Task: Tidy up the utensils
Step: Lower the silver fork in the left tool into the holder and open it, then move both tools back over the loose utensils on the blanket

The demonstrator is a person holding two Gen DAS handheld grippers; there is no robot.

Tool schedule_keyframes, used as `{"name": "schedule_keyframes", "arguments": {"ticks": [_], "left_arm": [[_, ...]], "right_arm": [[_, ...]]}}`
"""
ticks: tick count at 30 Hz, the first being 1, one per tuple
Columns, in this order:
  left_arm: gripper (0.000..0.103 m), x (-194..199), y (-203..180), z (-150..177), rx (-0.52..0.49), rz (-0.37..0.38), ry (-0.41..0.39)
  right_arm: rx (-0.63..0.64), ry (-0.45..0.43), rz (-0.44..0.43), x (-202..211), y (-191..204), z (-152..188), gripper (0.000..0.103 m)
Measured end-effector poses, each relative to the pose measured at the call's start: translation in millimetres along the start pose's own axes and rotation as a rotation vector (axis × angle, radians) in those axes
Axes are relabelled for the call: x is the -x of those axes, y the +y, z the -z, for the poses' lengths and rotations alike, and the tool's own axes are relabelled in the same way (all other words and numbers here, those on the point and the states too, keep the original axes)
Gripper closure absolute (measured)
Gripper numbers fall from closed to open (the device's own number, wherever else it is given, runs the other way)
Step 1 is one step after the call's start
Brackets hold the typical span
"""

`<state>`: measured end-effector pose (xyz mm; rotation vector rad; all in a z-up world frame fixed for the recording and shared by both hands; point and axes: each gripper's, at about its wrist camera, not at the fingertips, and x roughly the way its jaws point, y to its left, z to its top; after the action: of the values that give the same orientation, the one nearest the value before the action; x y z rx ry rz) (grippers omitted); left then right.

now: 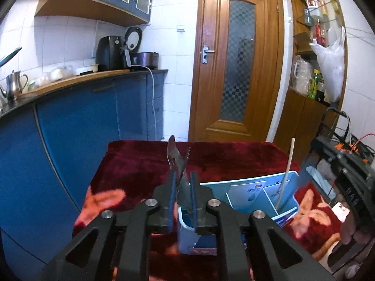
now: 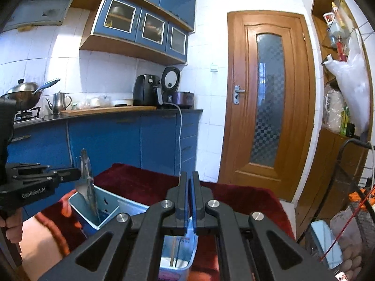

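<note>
My left gripper (image 1: 182, 175) is shut on a metal spatula-like utensil (image 1: 176, 159), held upright with its lower end inside the near compartment of a light blue utensil caddy (image 1: 236, 183). A wooden chopstick (image 1: 286, 171) stands in the caddy's right compartment. In the right wrist view the same utensil (image 2: 86, 175) stands in the caddy's left compartment (image 2: 107, 207), held by the left gripper (image 2: 78, 172). My right gripper (image 2: 189, 175) is shut and empty above the caddy's right end, where a chopstick (image 2: 173, 250) shows inside.
The caddy sits on a table with a dark red velvet cloth (image 1: 140, 161). Blue kitchen cabinets (image 1: 82, 121) and a counter with a kettle (image 1: 14, 85) stand left. A wooden door (image 1: 236, 70) is behind, with shelves (image 1: 316, 58) to its right.
</note>
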<state>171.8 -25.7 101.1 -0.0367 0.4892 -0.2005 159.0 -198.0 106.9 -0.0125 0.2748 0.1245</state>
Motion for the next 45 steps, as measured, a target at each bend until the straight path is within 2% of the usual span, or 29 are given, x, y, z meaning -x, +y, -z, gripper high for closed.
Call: {"name": "schedule_keyframes", "arguments": {"ticks": [5, 11, 17, 21, 33, 45], "left_arm": [[0.082, 12, 2, -1, 0.027, 0.034, 0.010], [0.077, 32, 1, 0, 0.027, 0.048, -0.004], [0.077, 52, 5, 5, 0.031, 0.055, 0.008], [0.077, 64, 7, 11, 0.013, 0.008, 0.018], [0.077, 82, 17, 45, 0.027, -0.014, 0.154], [0.077, 78, 18, 85, 0.039, -0.005, 0.289]], "right_arm": [[-0.053, -0.006, -0.039, 9, -6, -2, 0.088], [-0.090, -0.022, -0.052, 30, -9, -6, 0.085], [-0.102, 0.009, -0.054, 54, -2, -9, 0.084], [-0.108, 0.041, -0.060, 70, 4, -6, 0.084], [-0.121, 0.135, -0.071, 107, 19, 19, 0.084], [-0.167, 0.270, -0.090, 111, 22, 58, 0.083]]}}
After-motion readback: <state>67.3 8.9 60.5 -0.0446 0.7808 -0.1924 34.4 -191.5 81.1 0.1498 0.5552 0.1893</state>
